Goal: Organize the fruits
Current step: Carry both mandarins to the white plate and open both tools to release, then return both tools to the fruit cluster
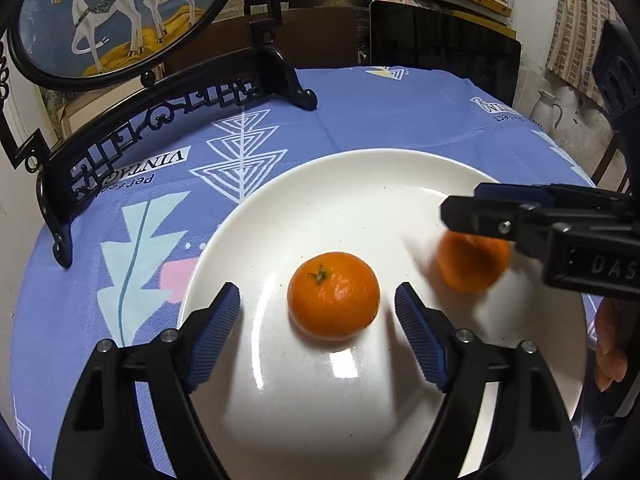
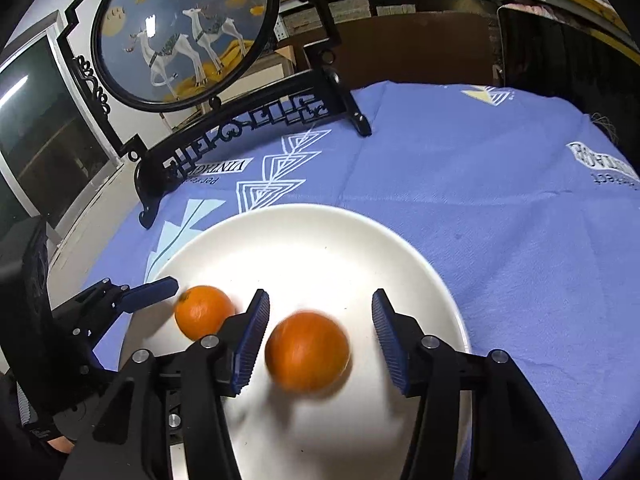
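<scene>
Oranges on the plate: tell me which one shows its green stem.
The orange between the left gripper fingers shows its stem on top; the blurred orange under the right gripper shows none.

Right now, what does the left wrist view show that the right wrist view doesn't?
Only the left wrist view shows the green stem on the sharp orange mandarin, a white jug and a hand. Only the right wrist view shows a glass-fronted cabinet. Both show the white round plate, the blurred second mandarin, the left gripper and right gripper open, and the deer-painted screen.
</scene>
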### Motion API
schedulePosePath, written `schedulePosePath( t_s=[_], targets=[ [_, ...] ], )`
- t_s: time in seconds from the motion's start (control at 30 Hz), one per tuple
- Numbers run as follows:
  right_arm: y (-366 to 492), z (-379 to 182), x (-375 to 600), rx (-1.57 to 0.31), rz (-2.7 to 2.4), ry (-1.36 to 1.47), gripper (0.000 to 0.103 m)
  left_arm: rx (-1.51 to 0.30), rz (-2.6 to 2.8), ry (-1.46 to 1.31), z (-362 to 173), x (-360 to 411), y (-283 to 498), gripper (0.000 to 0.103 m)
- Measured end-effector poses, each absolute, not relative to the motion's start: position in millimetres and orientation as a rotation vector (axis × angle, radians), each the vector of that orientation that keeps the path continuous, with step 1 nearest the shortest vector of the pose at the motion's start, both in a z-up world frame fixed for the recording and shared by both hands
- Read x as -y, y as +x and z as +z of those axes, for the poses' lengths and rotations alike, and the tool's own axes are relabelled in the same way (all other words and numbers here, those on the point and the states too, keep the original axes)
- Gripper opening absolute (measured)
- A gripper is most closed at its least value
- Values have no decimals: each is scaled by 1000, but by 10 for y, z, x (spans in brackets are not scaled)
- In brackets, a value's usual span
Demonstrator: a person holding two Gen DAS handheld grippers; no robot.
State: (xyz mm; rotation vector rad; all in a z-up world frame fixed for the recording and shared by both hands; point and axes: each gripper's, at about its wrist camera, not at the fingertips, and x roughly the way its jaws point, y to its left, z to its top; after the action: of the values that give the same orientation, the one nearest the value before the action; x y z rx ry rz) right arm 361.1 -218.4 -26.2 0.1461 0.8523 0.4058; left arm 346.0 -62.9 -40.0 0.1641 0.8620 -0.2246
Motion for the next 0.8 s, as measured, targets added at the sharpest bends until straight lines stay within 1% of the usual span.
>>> schedulePosePath(
  t_s=[0.27, 0.47, 0.57, 0.6, 0.63, 0.7, 0.77, 0.8],
  targets=[
    [3356, -136, 2260, -807, 392, 152, 55, -834, -222, 149, -265, 555, 3285, 78],
    [3014, -19, 2260, -776, 402, 146, 55, -807, -230, 134, -108, 464, 2950, 79],
    [2707, 56, 2238, -759, 421, 130, 55, -799, -241, 125, -49, 382, 2714, 79],
    [2593, 75, 2237, -755, 430, 130, 57, -795, -245, 126, -32, 354, 2608, 79],
    [2503, 82, 2232, -752, 437, 130, 60, -791, -245, 130, -20, 331, 2530, 80],
    [2238, 86, 2220, -746, 455, 123, 62, -771, -232, 163, 4, 271, 2264, 85],
    [1940, 64, 2204, -747, 482, 112, 63, -751, -228, 199, 10, 223, 1987, 89],
    [1800, 54, 2193, -745, 493, 107, 66, -740, -233, 218, 7, 187, 1798, 89]
  ],
)
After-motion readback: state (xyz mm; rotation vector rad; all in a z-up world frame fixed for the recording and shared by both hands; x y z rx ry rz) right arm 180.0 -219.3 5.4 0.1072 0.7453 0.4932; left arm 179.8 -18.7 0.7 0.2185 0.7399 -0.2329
